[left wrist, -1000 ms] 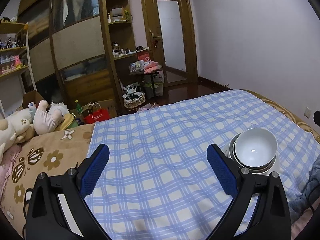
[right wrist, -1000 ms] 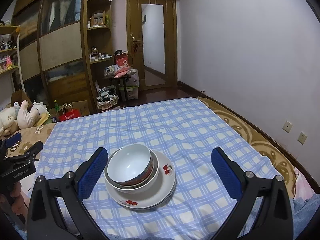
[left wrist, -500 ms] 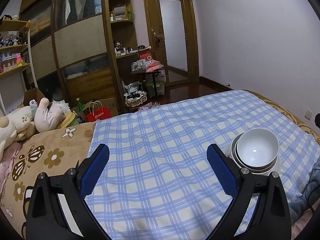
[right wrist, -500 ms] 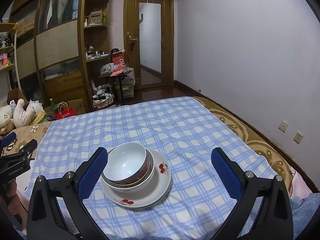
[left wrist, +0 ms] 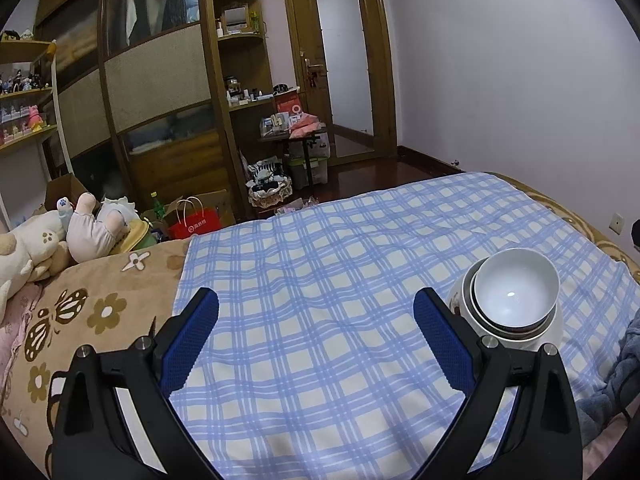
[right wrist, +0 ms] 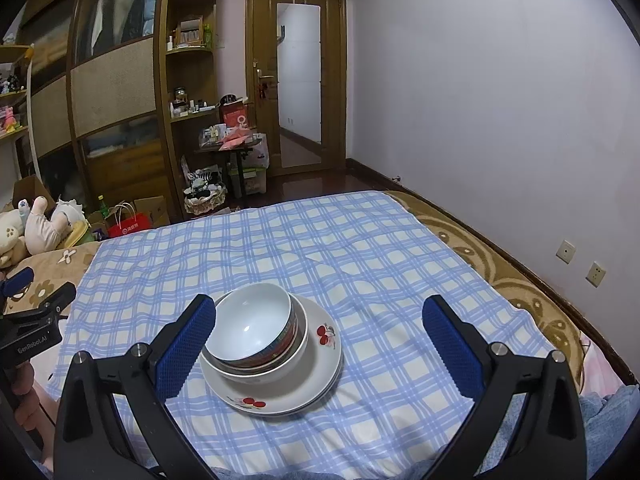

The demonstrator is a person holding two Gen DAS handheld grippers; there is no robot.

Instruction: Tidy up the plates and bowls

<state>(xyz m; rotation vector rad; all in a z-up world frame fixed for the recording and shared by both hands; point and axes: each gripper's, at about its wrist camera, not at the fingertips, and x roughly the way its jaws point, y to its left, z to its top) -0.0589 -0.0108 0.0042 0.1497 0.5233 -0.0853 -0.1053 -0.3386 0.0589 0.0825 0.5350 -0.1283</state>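
On bed, left wrist view: left gripper [left wrist: 316,332] jaws wide apart, empty, over checked sheet [left wrist: 320,280]. Stack of bowls [left wrist: 514,298] on plates [left wrist: 554,334] sits off to its right, beyond the right finger; prob. parked clear.

Right wrist view: right gripper [right wrist: 320,340] jaws apart, empty. Bowls [right wrist: 252,324] nested on cherry-print plates [right wrist: 320,364], stack near left finger, between the two; looks lined up for approach. Nesting keeps pile compact, steadier on soft bedding.
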